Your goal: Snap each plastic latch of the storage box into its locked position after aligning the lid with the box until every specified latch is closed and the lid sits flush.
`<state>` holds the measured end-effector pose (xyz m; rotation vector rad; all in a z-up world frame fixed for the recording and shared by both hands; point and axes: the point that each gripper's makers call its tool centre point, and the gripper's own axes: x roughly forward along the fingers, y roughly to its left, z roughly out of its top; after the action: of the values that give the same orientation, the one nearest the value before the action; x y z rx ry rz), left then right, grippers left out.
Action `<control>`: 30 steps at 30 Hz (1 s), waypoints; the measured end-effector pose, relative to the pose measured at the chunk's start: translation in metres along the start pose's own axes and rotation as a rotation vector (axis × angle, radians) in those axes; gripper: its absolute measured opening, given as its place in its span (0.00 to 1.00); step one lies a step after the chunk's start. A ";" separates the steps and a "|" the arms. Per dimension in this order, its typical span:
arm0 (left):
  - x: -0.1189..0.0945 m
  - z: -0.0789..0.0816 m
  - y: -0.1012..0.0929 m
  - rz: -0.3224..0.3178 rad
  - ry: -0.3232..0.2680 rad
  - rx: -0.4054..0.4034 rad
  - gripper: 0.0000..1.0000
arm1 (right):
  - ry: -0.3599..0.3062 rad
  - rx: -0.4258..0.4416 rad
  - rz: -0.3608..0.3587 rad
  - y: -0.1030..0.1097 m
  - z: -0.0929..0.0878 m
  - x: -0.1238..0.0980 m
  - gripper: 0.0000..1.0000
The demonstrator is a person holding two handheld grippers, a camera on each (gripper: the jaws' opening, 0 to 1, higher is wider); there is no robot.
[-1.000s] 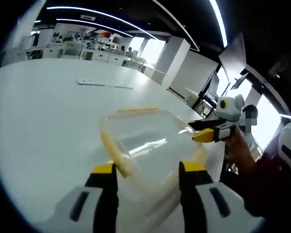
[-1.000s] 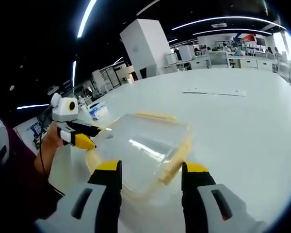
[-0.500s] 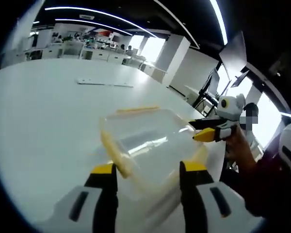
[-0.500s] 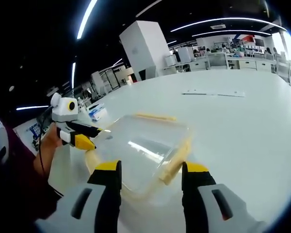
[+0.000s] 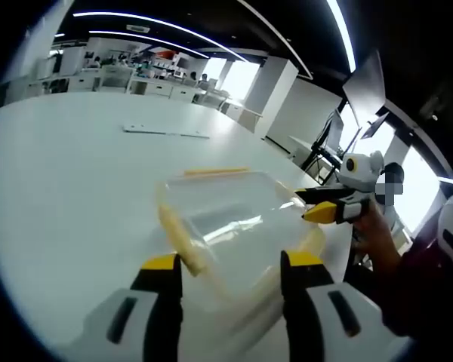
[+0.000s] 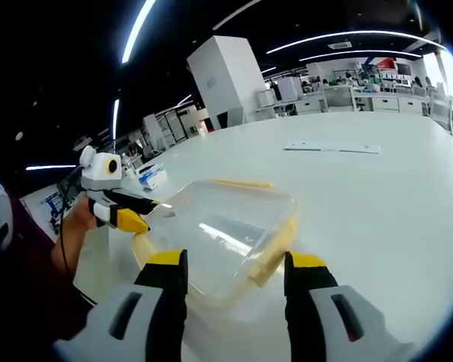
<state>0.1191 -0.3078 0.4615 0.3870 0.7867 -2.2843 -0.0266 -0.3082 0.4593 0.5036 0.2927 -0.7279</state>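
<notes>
- The storage box (image 5: 226, 226) sits on the white table (image 5: 68, 181), a clear plastic tub with a clear lid (image 6: 230, 219) on top and pale yellow latches along its sides.
- In the left gripper view one long latch (image 5: 177, 237) runs down the side nearest that gripper's left jaw; a second latch (image 5: 215, 172) lies along the far edge.
- In the right gripper view another latch (image 6: 275, 245) lies along the side by the right jaw, and it looks to be standing out from the wall, so probably not yet snapped down.
- The box looks light, thin-walled and smooth, so it would likely slide on the table under a sideways push and flex if pressed mid-lid.
- Best purchase is on a latch bar itself, pressed toward the wall while the other tool steadies the opposite rim.
- The left gripper (image 5: 230, 264) has its jaws apart, holding nothing, just short of the box.
- The right gripper (image 6: 234, 264) also has its jaws spread and empty; in the left gripper view its yellow tips sit at the box's corner, contact unclear.
- A flat strip (image 5: 166, 132) lies well apart on the table.
</notes>
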 end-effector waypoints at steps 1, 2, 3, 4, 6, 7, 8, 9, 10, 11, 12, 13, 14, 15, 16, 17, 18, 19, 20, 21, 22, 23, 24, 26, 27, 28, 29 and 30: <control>0.000 0.000 0.000 0.001 -0.001 0.001 0.51 | -0.001 -0.003 0.000 0.000 0.000 0.000 0.53; 0.000 0.000 0.000 0.001 -0.003 0.000 0.51 | 0.000 -0.013 0.000 0.001 0.000 0.000 0.54; 0.001 0.000 0.000 0.001 -0.005 0.000 0.52 | 0.000 -0.018 0.000 0.002 0.000 0.001 0.55; 0.000 0.000 0.000 0.000 -0.008 0.001 0.52 | 0.000 -0.021 -0.002 0.002 0.000 0.001 0.55; 0.001 0.000 0.000 -0.002 -0.011 0.000 0.52 | -0.005 -0.022 -0.002 0.001 0.000 0.000 0.55; 0.001 0.000 0.000 -0.004 -0.013 0.001 0.52 | -0.010 -0.022 -0.001 0.001 0.000 0.000 0.55; 0.000 0.000 0.001 -0.009 -0.016 0.002 0.52 | -0.016 -0.022 0.001 0.001 0.000 0.000 0.55; 0.000 -0.001 0.001 -0.011 -0.019 0.005 0.52 | -0.022 -0.023 0.005 0.001 0.000 0.000 0.56; 0.000 -0.001 0.001 -0.017 -0.022 0.006 0.52 | -0.027 -0.026 0.010 0.001 0.000 -0.001 0.56; 0.000 -0.001 0.000 -0.022 -0.024 0.005 0.52 | -0.032 -0.027 0.014 0.001 0.000 0.000 0.56; 0.000 -0.001 0.000 -0.025 -0.026 0.005 0.52 | -0.036 -0.029 0.016 0.001 0.000 0.000 0.57; 0.001 -0.001 -0.001 -0.027 -0.028 0.008 0.53 | -0.040 -0.029 0.018 0.001 0.001 0.000 0.57; 0.001 -0.001 -0.001 -0.031 -0.030 0.011 0.53 | -0.042 -0.031 0.019 0.001 0.001 0.000 0.57; 0.001 -0.001 -0.002 -0.033 -0.031 0.012 0.53 | -0.043 -0.031 0.020 0.001 0.002 0.000 0.58; 0.001 -0.001 -0.002 -0.038 -0.036 0.015 0.53 | -0.044 -0.030 0.023 0.001 0.002 0.000 0.58; 0.001 -0.001 -0.002 -0.037 -0.038 0.016 0.54 | -0.044 -0.031 0.025 0.001 0.002 0.000 0.59; 0.001 0.000 -0.002 -0.027 -0.049 0.029 0.56 | -0.044 -0.031 0.028 0.000 0.002 0.000 0.59; 0.000 0.005 0.000 -0.005 -0.072 0.102 0.58 | -0.044 -0.032 0.030 0.000 0.002 0.000 0.59; 0.000 0.004 -0.002 -0.007 -0.065 0.097 0.58 | -0.044 -0.033 0.032 0.000 0.002 0.000 0.60; 0.000 0.004 -0.002 -0.012 -0.061 0.097 0.57 | -0.042 -0.033 0.034 0.000 0.002 0.001 0.60; 0.000 0.003 -0.002 -0.018 -0.058 0.096 0.58 | -0.042 -0.037 0.035 0.000 0.002 0.001 0.60; 0.000 0.003 -0.001 -0.017 -0.060 0.099 0.59 | -0.042 -0.045 0.034 0.000 0.003 0.001 0.61; -0.001 0.004 0.000 -0.013 -0.063 0.105 0.60 | -0.043 -0.053 0.031 0.000 0.003 0.001 0.62; -0.002 0.004 -0.001 -0.013 -0.066 0.114 0.62 | -0.047 -0.064 0.027 0.000 0.004 0.000 0.67; -0.002 0.004 -0.001 -0.014 -0.068 0.116 0.64 | -0.048 -0.065 0.027 0.000 0.004 0.000 0.69; -0.003 0.006 -0.002 -0.022 -0.081 0.115 0.67 | -0.054 -0.070 0.025 0.000 0.005 -0.001 0.71; -0.003 0.007 -0.004 -0.029 -0.094 0.114 0.71 | -0.060 -0.074 0.022 0.000 0.006 -0.001 0.73; -0.003 0.009 -0.005 -0.037 -0.107 0.113 0.74 | -0.066 -0.079 0.020 0.000 0.007 -0.002 0.74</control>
<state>0.1172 -0.3090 0.4724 0.3002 0.6180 -2.3690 -0.0275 -0.3109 0.4657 0.4064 0.2536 -0.7092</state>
